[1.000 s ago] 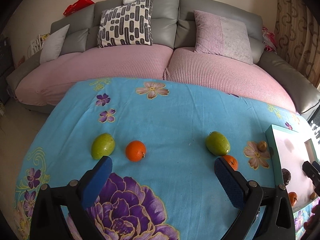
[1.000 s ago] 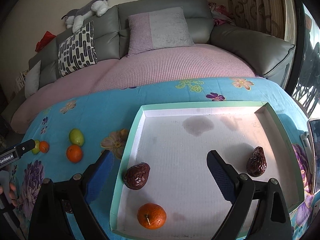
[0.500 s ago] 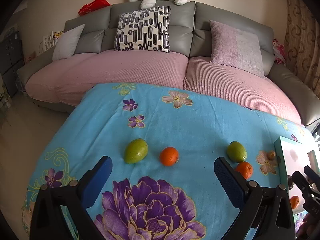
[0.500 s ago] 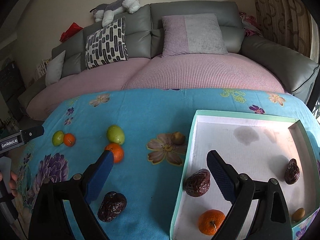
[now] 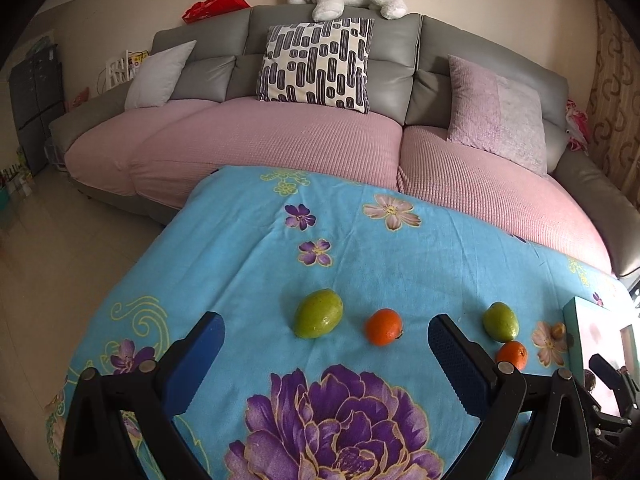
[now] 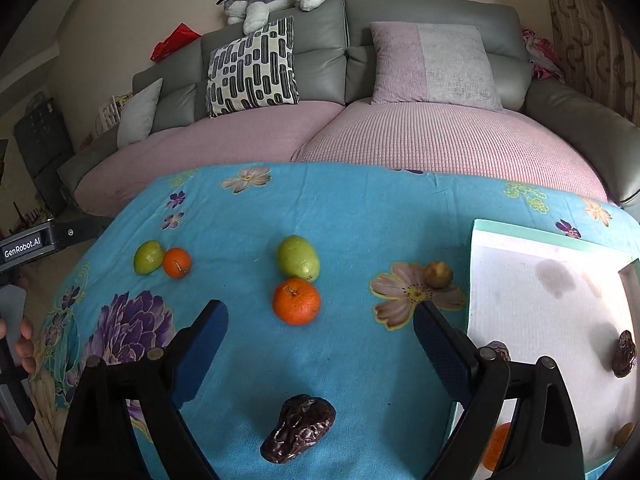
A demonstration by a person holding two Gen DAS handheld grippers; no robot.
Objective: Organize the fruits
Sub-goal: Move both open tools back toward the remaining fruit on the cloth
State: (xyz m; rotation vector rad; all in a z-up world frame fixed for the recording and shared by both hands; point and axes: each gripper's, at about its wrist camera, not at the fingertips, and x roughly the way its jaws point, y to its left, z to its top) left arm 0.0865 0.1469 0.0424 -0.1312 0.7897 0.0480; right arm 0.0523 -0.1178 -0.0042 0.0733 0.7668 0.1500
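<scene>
My left gripper [image 5: 324,350] hangs over the blue cloth [image 5: 384,264], its fingers spread wide with nothing between them. Ahead of it, in the gap, lie a green fruit [image 5: 318,313] and, just to its right, an orange [image 5: 383,326], close but apart. Past my right finger sits a second green fruit [image 5: 500,321] with another orange [image 5: 512,354] just below it, partly hidden behind that finger. Further right a small brown nut [image 5: 558,330] rests on a printed flower, beside the tray [image 5: 573,322] at the edge of view.

My right gripper [image 6: 320,334] is also wide open and holds nothing. Between its fingers, low on the cloth, lies a dark wrinkled date [image 6: 299,427]. Beyond it an orange [image 6: 296,300] touches the green fruit [image 6: 298,257] behind it. Far to the left the other green fruit [image 6: 148,256] and orange [image 6: 177,262] sit side by side, touching. The nut [image 6: 438,274] lies on the flower near the tray's [image 6: 520,234] left wall. In the tray I see a date [image 6: 624,354] by the right side, another date [image 6: 498,350] peeping above my right finger, and an orange [image 6: 496,446] low down, mostly hidden by the gripper frame. At the left edge a hand [image 6: 24,346] grips the other tool
</scene>
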